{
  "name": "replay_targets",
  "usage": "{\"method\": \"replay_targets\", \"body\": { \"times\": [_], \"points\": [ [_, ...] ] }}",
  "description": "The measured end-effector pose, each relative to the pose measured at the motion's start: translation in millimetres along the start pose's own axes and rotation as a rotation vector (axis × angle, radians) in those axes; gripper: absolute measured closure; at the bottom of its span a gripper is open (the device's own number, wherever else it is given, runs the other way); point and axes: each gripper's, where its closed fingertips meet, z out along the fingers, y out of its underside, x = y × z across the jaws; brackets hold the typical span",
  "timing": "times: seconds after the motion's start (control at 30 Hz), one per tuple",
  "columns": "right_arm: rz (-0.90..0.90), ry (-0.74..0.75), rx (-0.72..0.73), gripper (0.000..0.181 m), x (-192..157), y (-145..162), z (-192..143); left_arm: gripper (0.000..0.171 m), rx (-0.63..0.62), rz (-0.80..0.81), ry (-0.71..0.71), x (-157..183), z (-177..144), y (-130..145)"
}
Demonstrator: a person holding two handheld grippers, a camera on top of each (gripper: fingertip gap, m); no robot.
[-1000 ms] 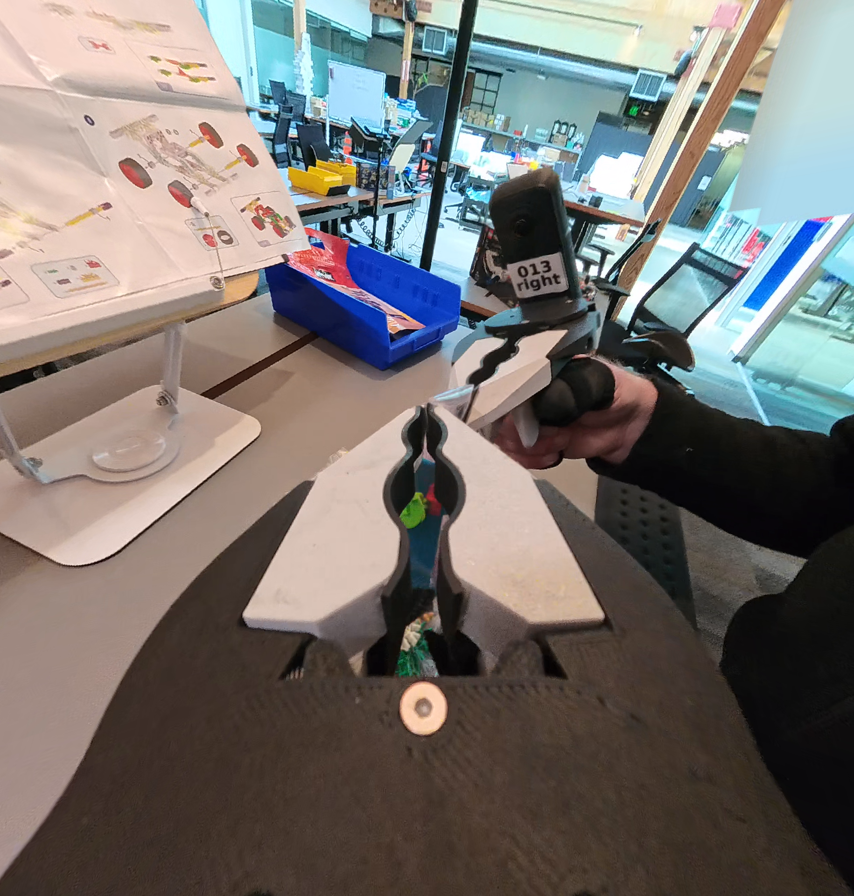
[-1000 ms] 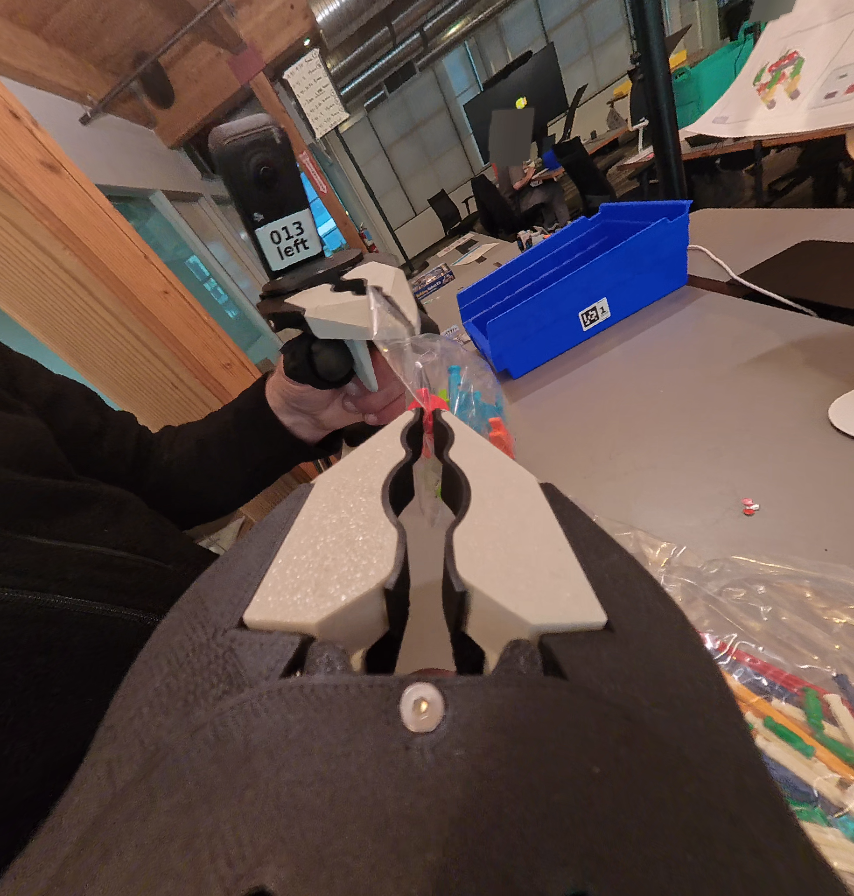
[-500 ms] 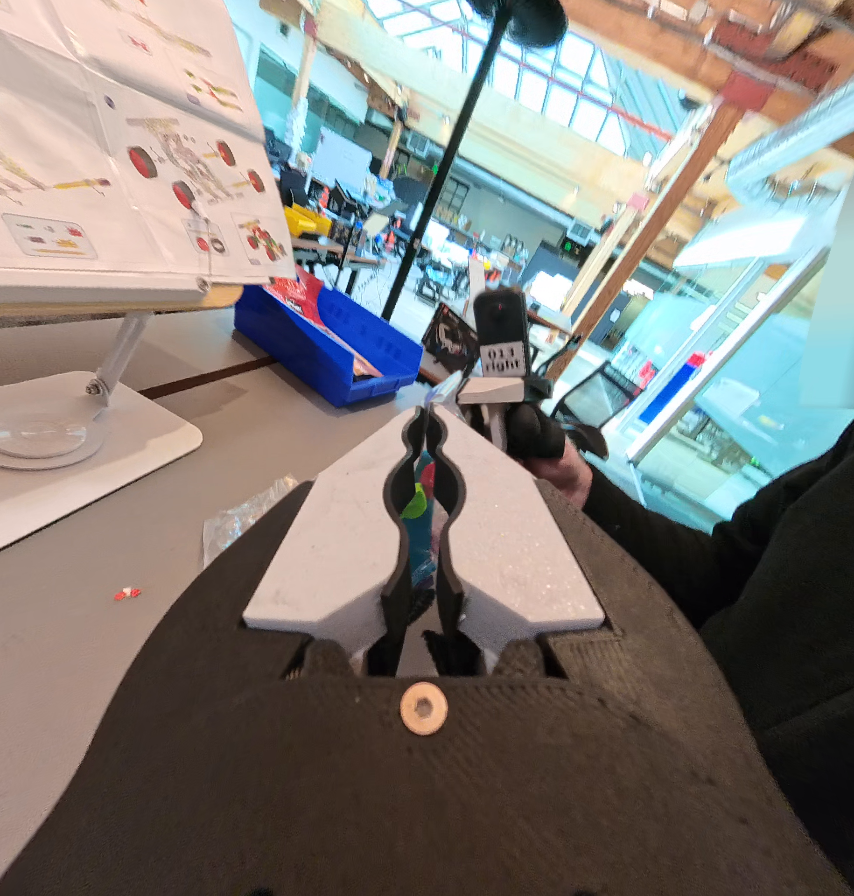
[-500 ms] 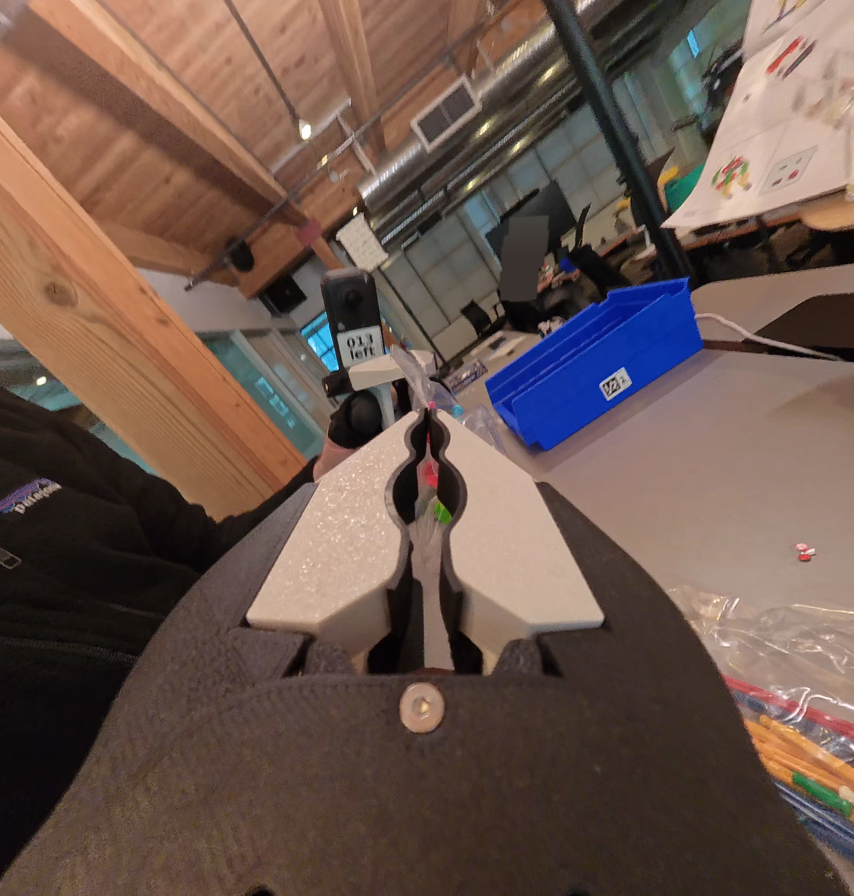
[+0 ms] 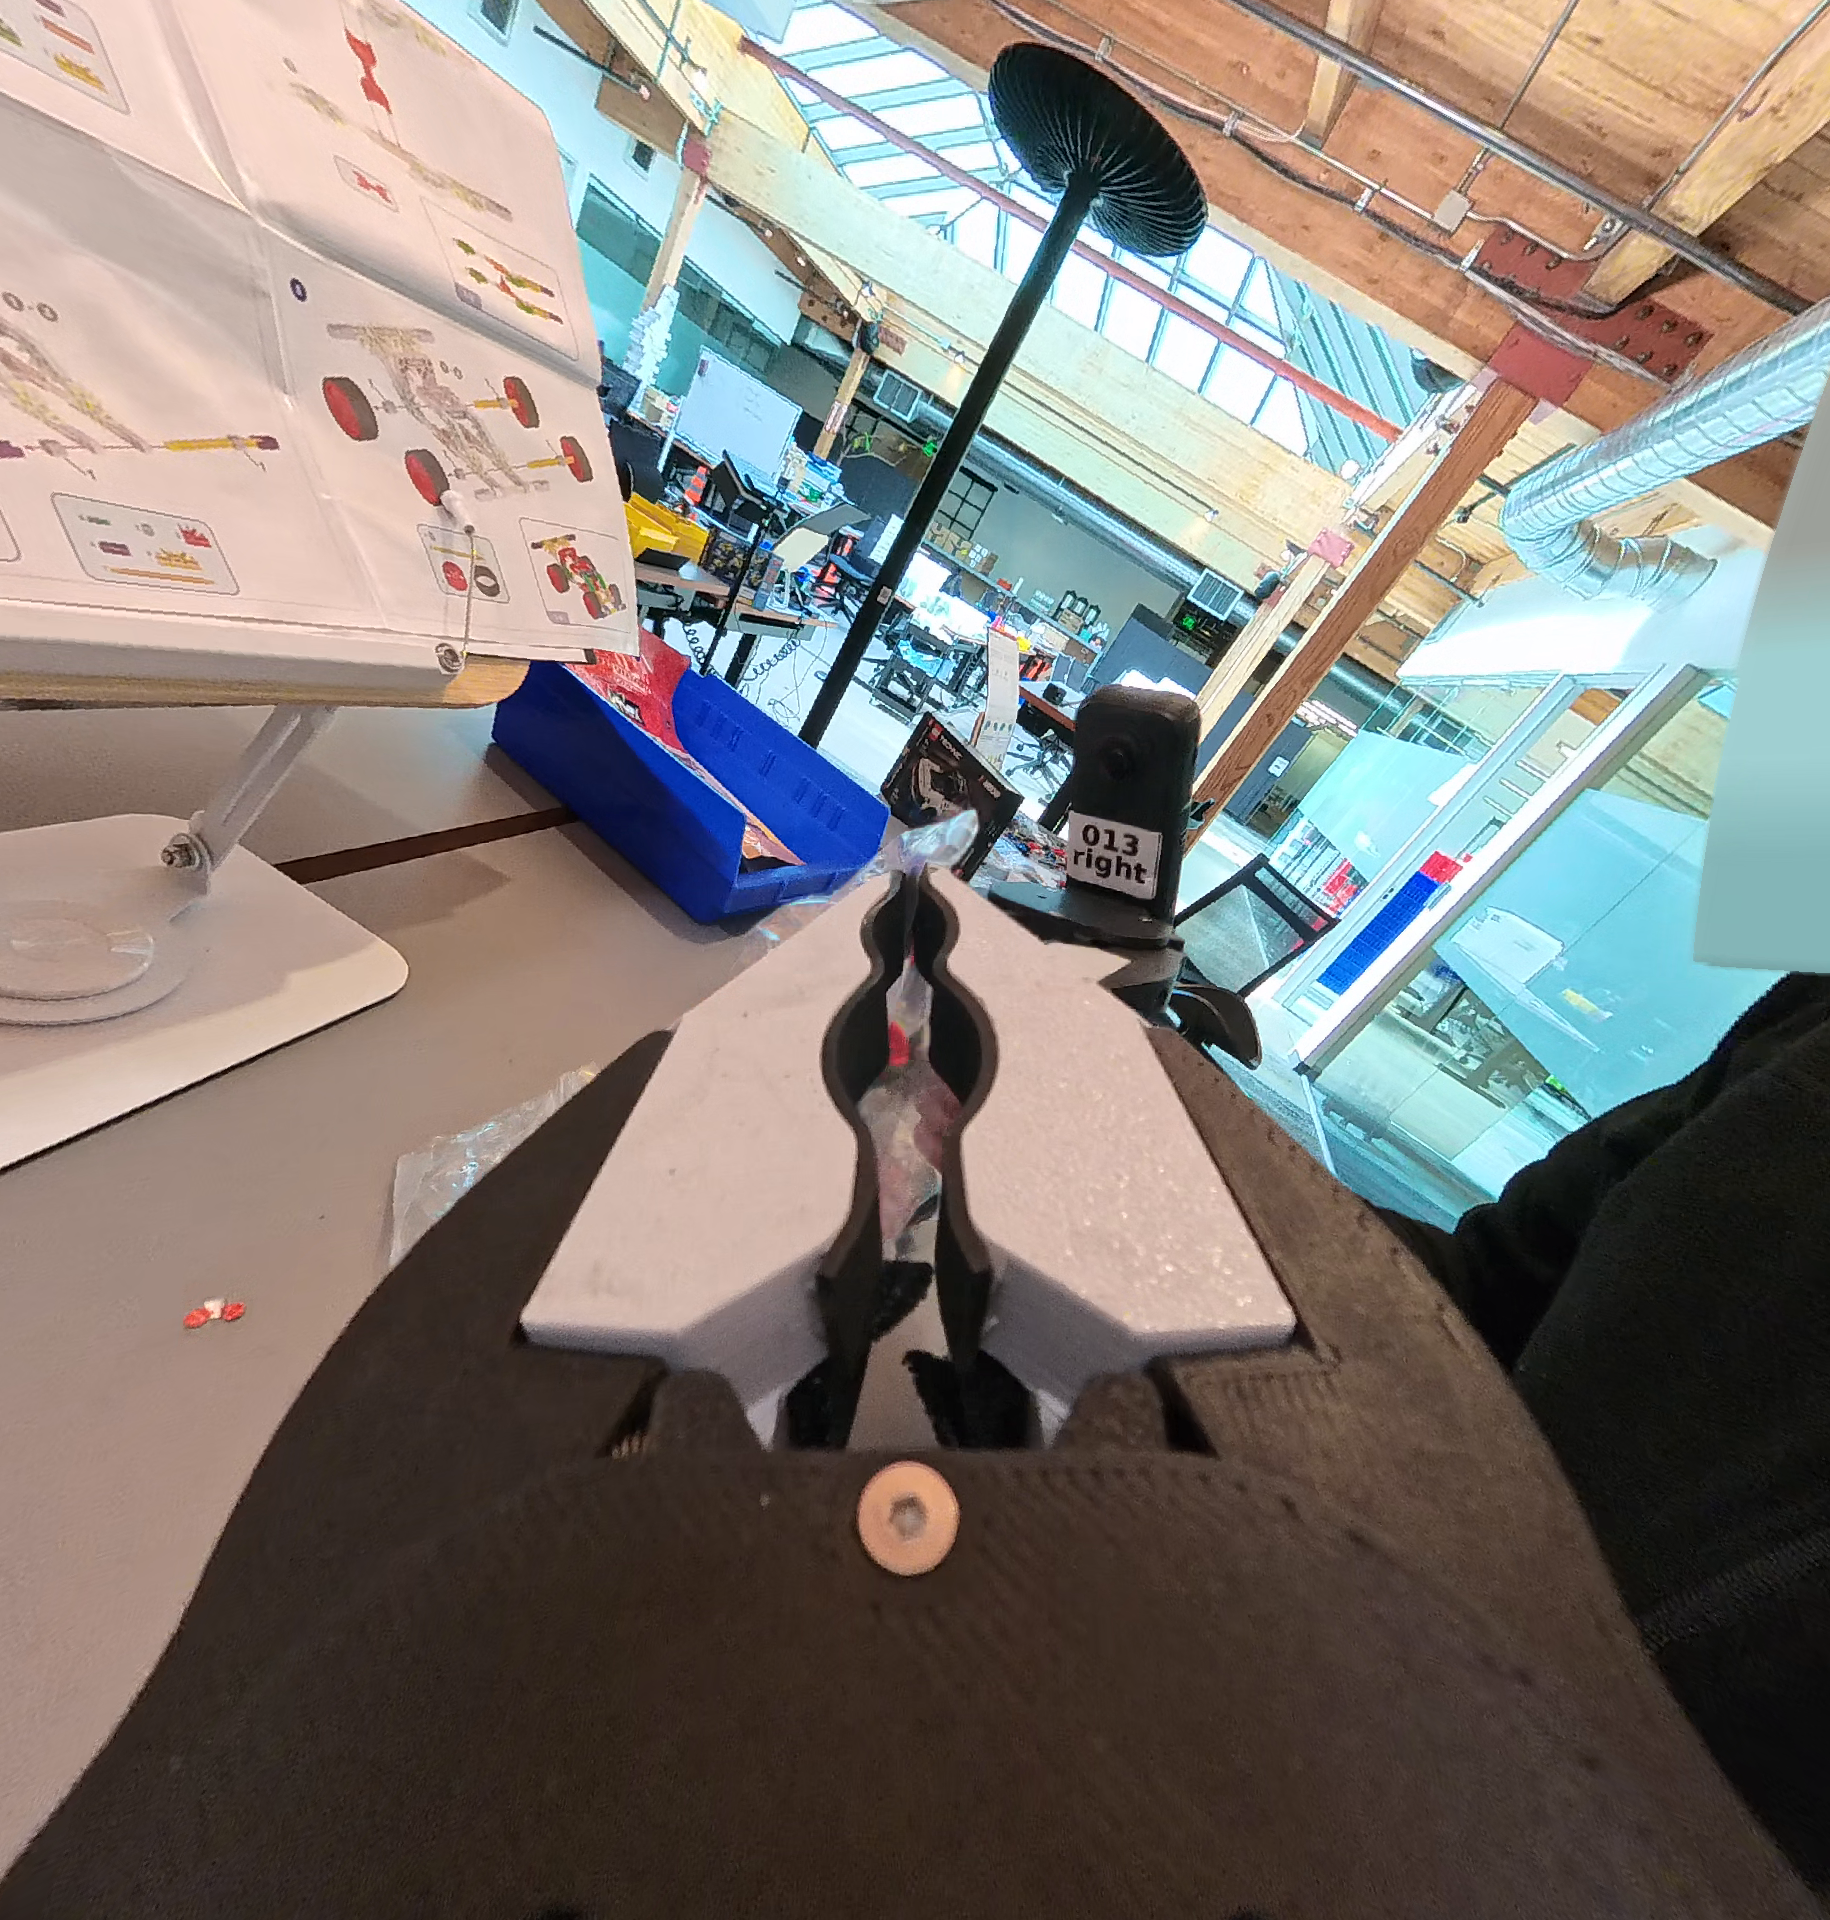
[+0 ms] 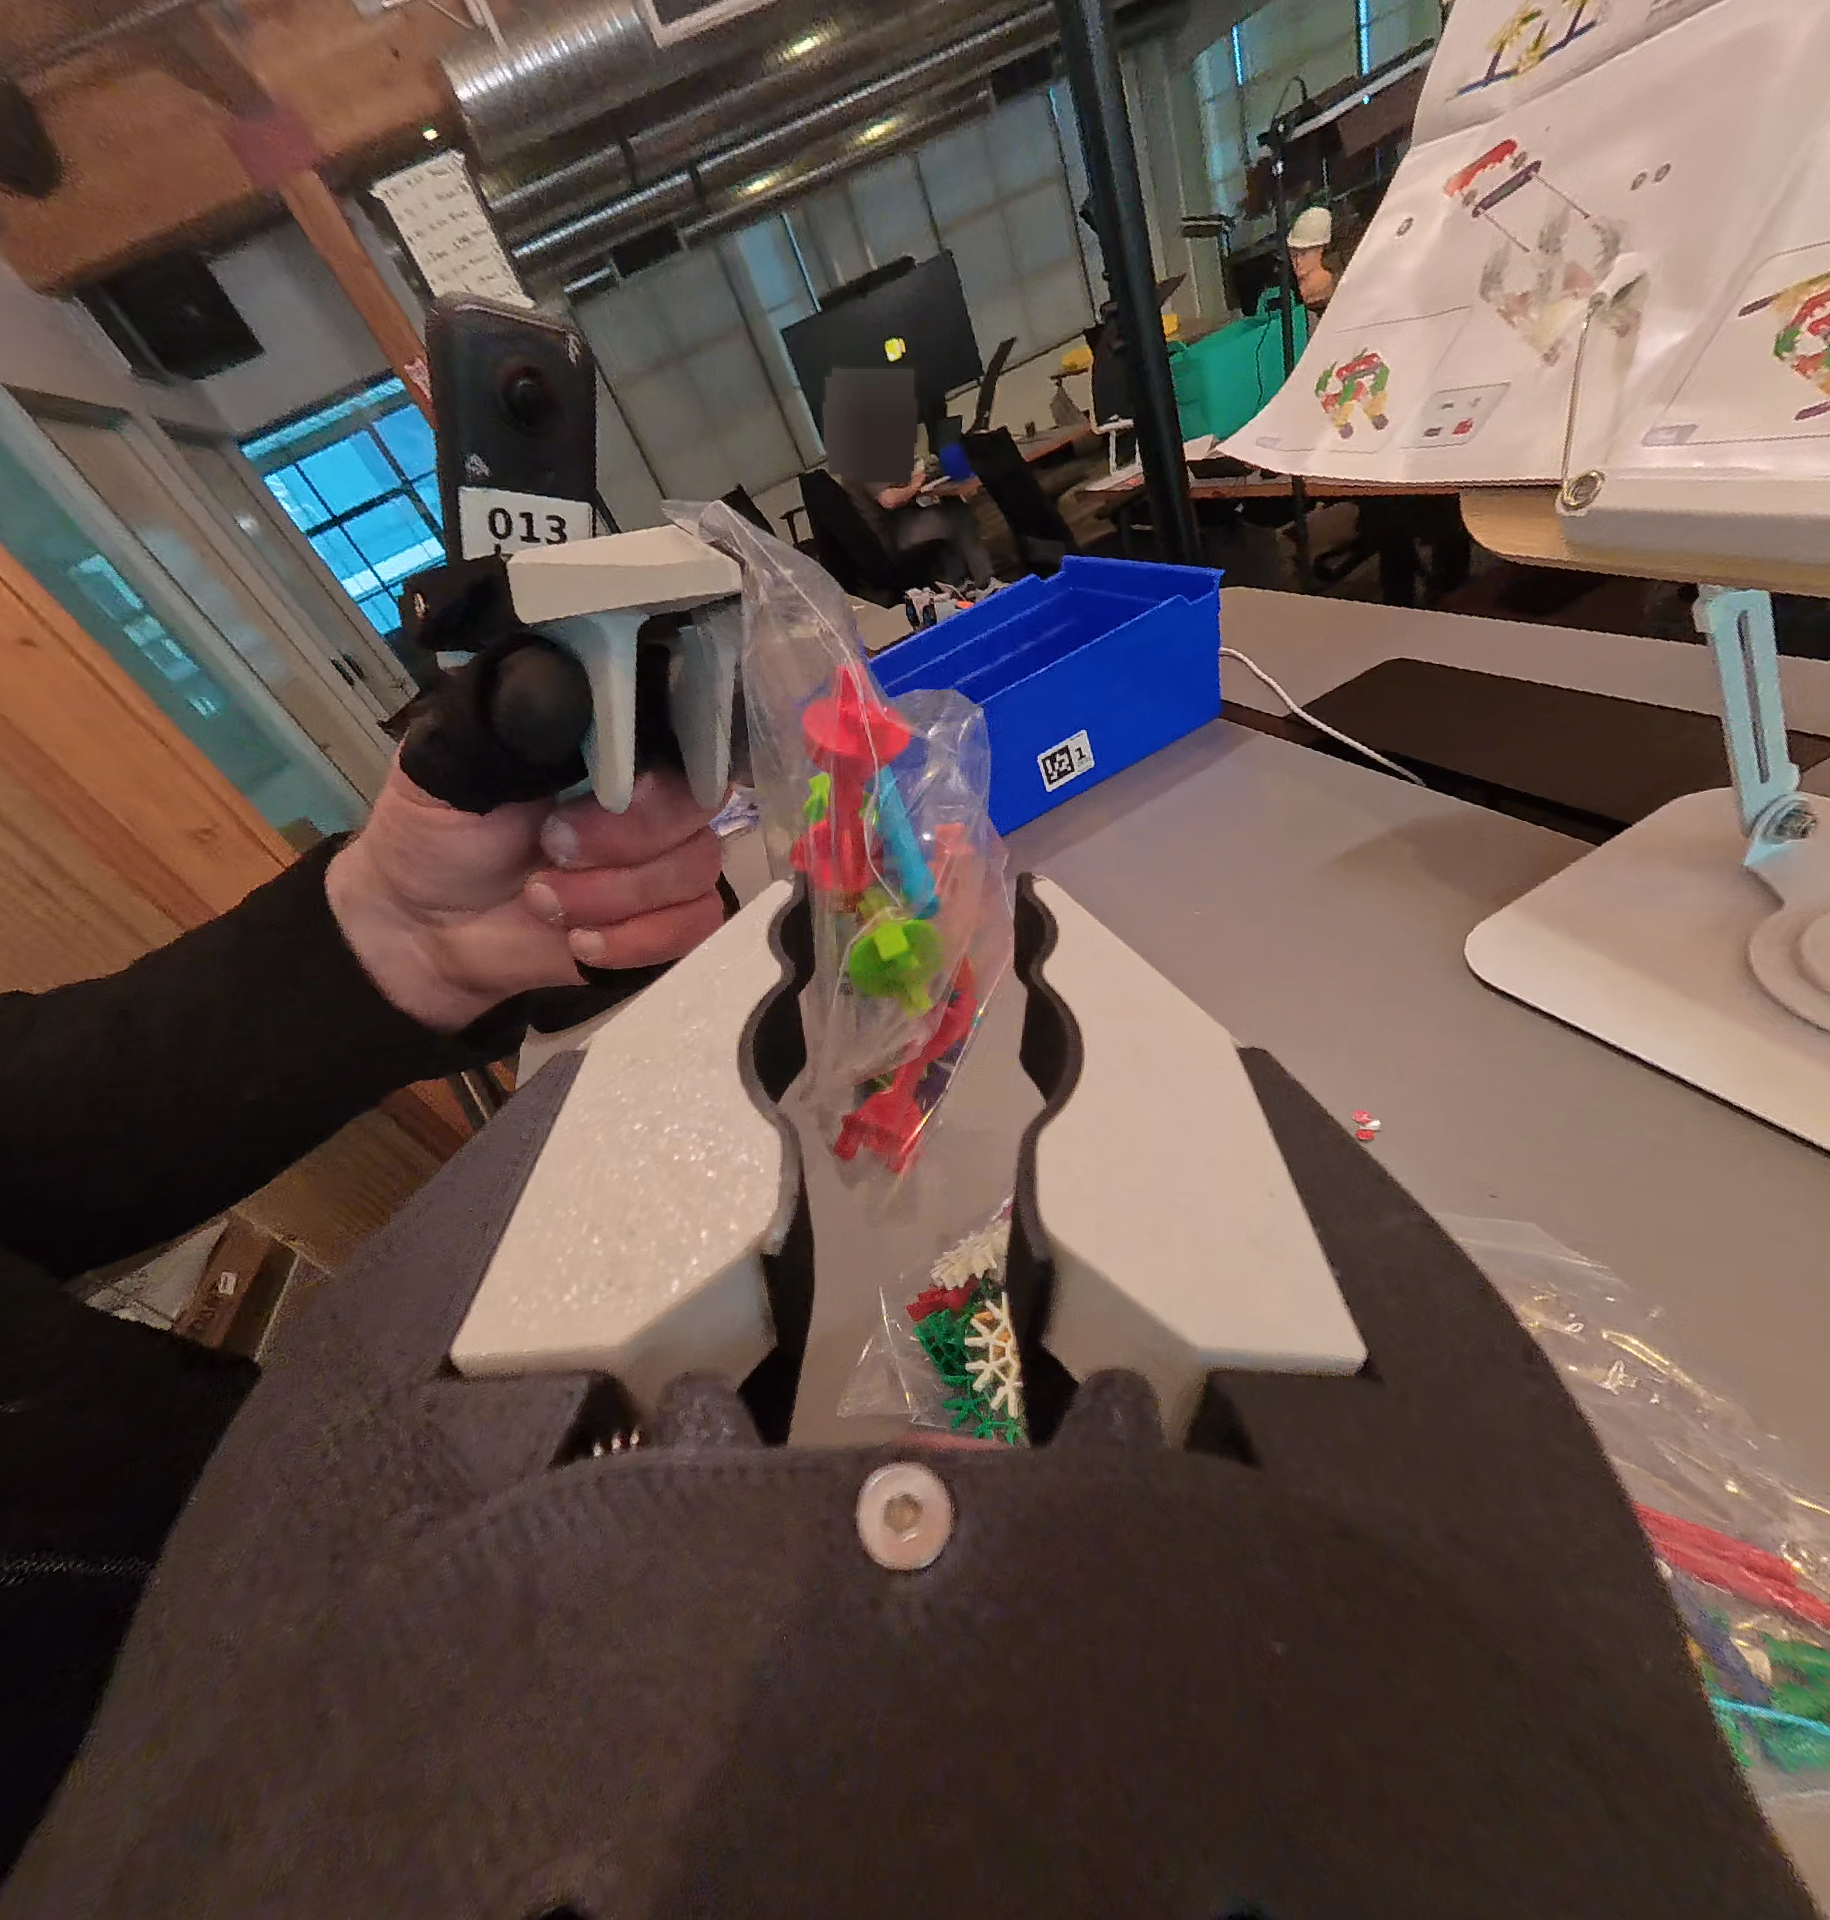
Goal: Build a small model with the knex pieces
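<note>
Half a second ago the right hand-held gripper was clamped on the small clear bag. Now its fingers are spread and only the left one holds it.

Left wrist view: the left hand-held gripper (image 5: 916, 899) is closed on the small clear bag (image 5: 937, 836). A tuft of film pokes out past the tips at 12 o'clock, and more film with red pieces shows down the slot between the fingers. The right hand-held gripper (image 5: 1124, 831) sits just beyond at 1 o'clock, its fingers hidden. A blue bin (image 5: 682, 790) lies at 11 o'clock, and an instruction sheet (image 5: 267, 364) on a white stand (image 5: 163, 935) at 10. A tiny red piece (image 5: 215, 1312) lies on the grey worktop (image 5: 111, 1507) at 9.

Right wrist view: the right hand-held gripper (image 6: 911, 914) is open, with the bag (image 6: 880, 883) hanging between its fingers. I cannot tell whether the film brushes the right-hand finger. The left hand-held gripper (image 6: 724, 566), at 11 o'clock, pinches only the bag's top edge. The coloured pieces sag to the bottom, so the hold looks thin and likely to swing. A second bag (image 6: 968, 1340) of white and green pieces lies on the worktop below. A bag of rods (image 6: 1773, 1621) lies at 4 o'clock.
</note>
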Motion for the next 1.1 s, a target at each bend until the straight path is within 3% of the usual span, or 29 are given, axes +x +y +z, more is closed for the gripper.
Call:
{"method": "replay_targets", "body": {
  "times": [0.07,0.17,0.4,0.43,0.5,0.57,0.67,0.73,0.83,0.93,1.1],
  "points": [
    [-0.004,-0.004,0.009,0.166,-1.4,-0.8,-0.4,0.171,0.001,-0.003,0.005,2.0,0.5,-0.2],
    [0.044,-0.082,0.032,0.18,-8.9,-4.5,-3.7,0.171,0.004,-0.007,-0.008,-0.5,-1.0,-0.6],
    [0.257,-0.312,0.102,0.181,-23.4,-17.9,-18.2,0.171,-0.032,0.035,0.013,0.0,-2.5,2.6],
    [0.264,-0.317,0.107,0.181,-23.3,-18.8,-20.2,0.161,-0.052,0.018,0.037,1.9,-1.9,5.3],
    [0.292,-0.335,0.127,0.181,-22.7,-22.7,-24.5,0.118,-0.094,-0.042,0.061,-1.2,-0.4,12.6],
    [0.304,-0.342,0.137,0.181,-21.8,-25.3,-27.3,0.111,-0.143,-0.081,0.113,2.3,1.8,24.4],
    [0.312,-0.351,0.115,0.181,-24.5,-23.5,-25.8,0.121,-0.195,-0.071,0.134,6.5,10.5,40.3],
    [0.322,-0.356,0.108,0.181,-27.1,-23.0,-23.5,0.146,-0.226,-0.065,0.144,7.5,14.9,48.6],
    [0.314,-0.335,0.119,0.181,-26.3,-25.5,-23.7,0.151,-0.198,-0.074,0.173,8.8,15.2,45.5],
    [0.275,-0.302,0.141,0.155,-24.5,-32.0,-29.2,0.16,-0.126,-0.112,0.192,6.2,11.4,34.0],
    [0.027,-0.163,0.084,0.165,-23.6,-29.7,-38.7,0.162,-0.066,-0.14,0.202,2.6,6.3,24.1]
  ]
}}
